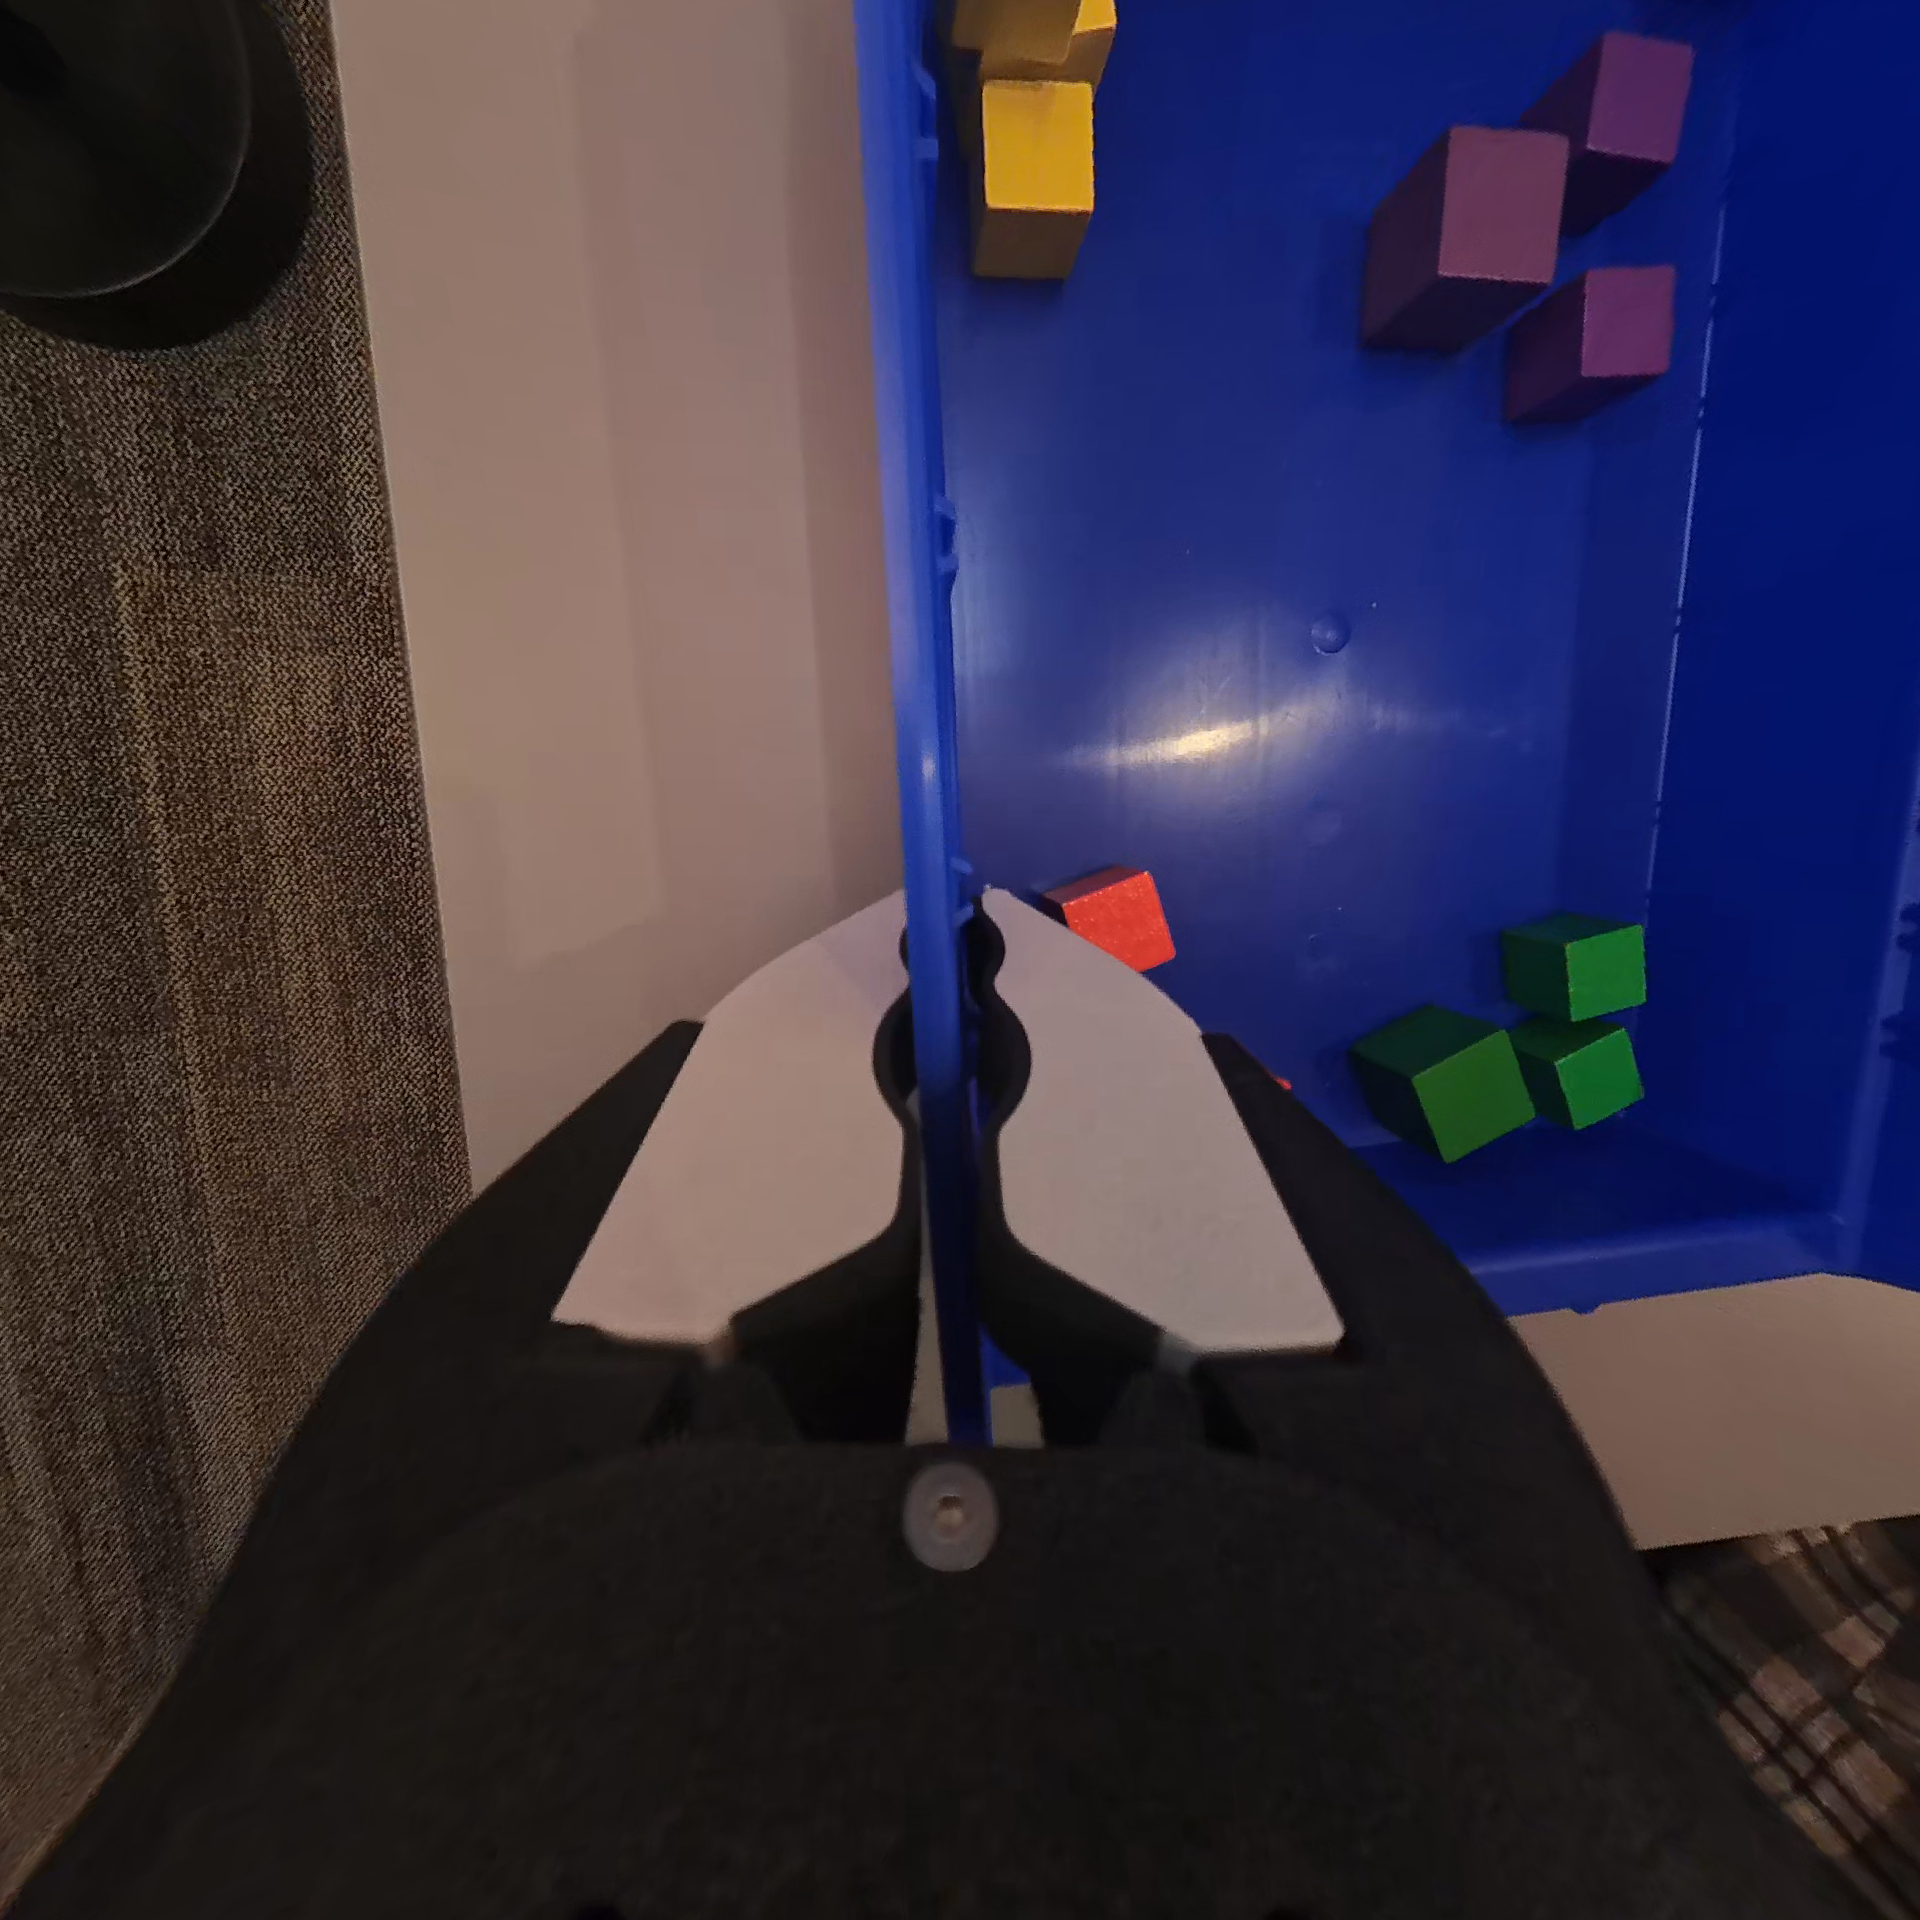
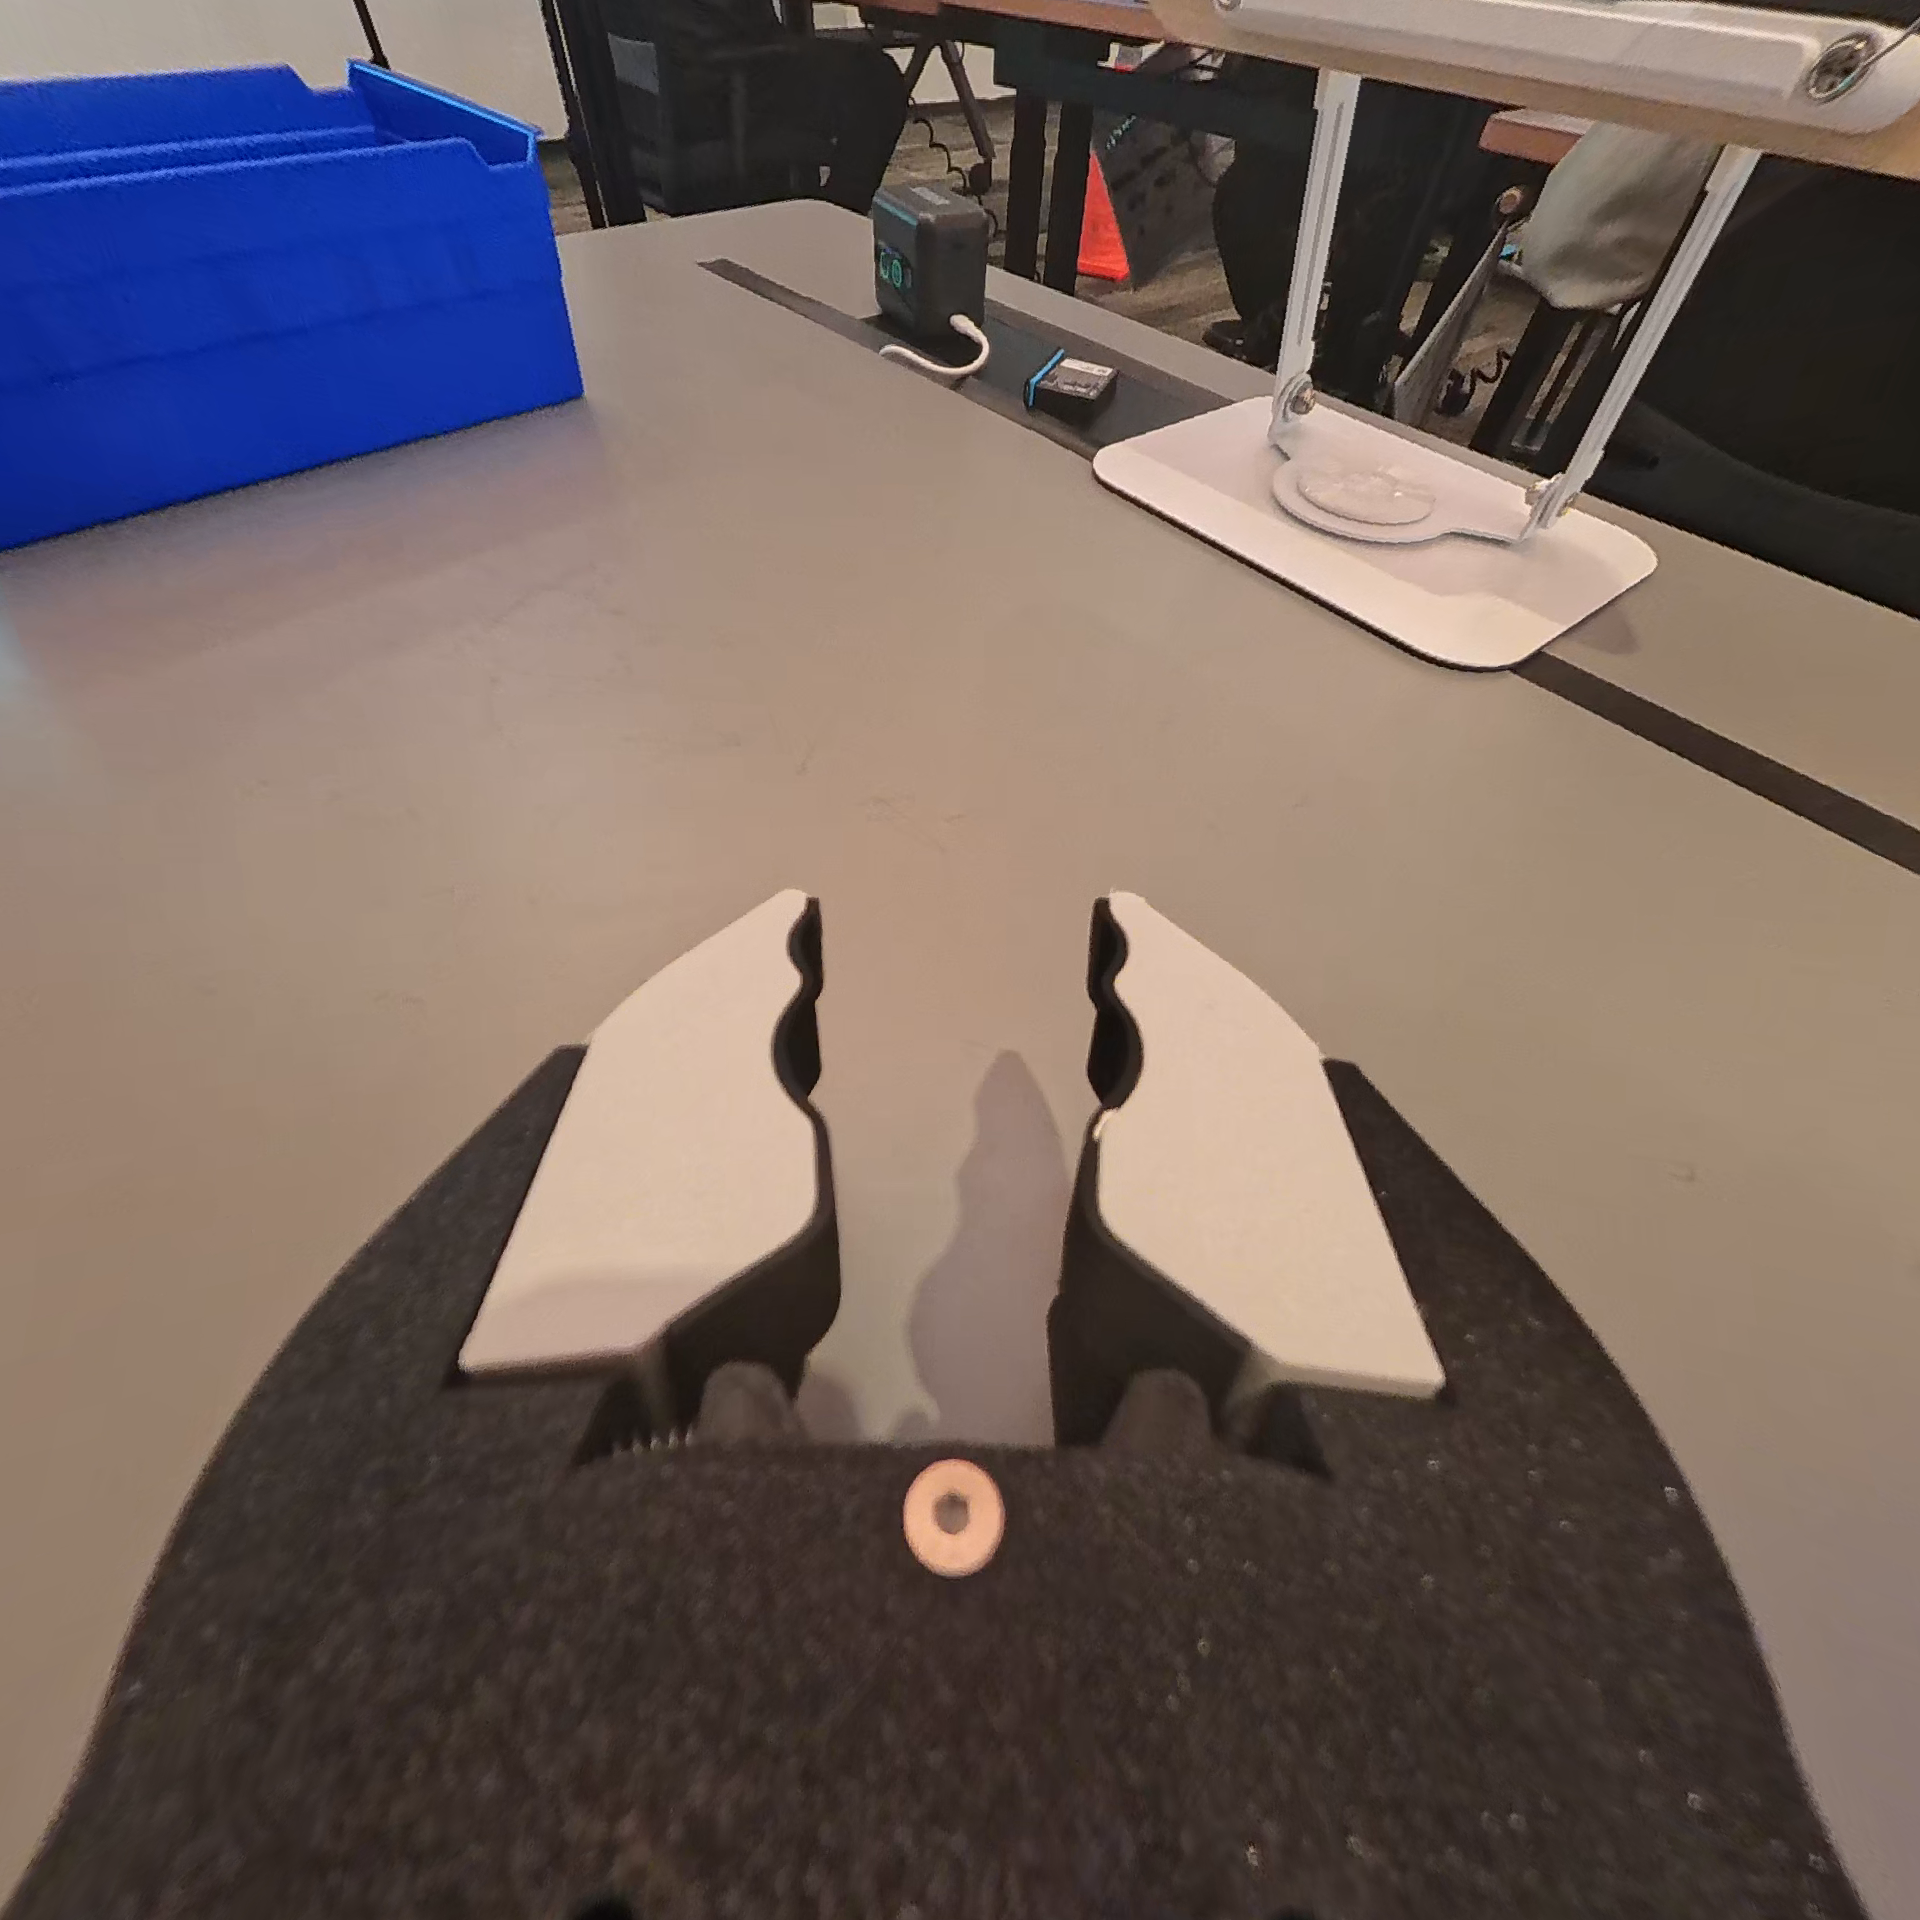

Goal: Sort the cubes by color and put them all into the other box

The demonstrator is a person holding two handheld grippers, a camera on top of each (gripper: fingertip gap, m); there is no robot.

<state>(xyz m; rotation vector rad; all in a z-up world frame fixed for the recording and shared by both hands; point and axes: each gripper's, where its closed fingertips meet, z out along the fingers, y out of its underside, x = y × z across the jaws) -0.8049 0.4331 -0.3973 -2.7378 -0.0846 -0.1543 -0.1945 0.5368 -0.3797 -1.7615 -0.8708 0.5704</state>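
Cubes lie grouped by colour inside the blue box (image 1: 1299, 675): yellow cubes (image 1: 1034, 156), purple cubes (image 1: 1507, 208), green cubes (image 1: 1496, 1039), a red cube (image 1: 1117, 920); left gripper (image 1: 940, 935) pinches its wall. Right gripper (image 2: 956, 914) hangs parted, empty, over table (image 2: 935, 623); sorting looks nearly done

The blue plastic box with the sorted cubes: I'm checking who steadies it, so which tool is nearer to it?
Left. The left tool is shut on the blue plastic box's side wall. The right tool is open over the bare grey table, holding nothing.
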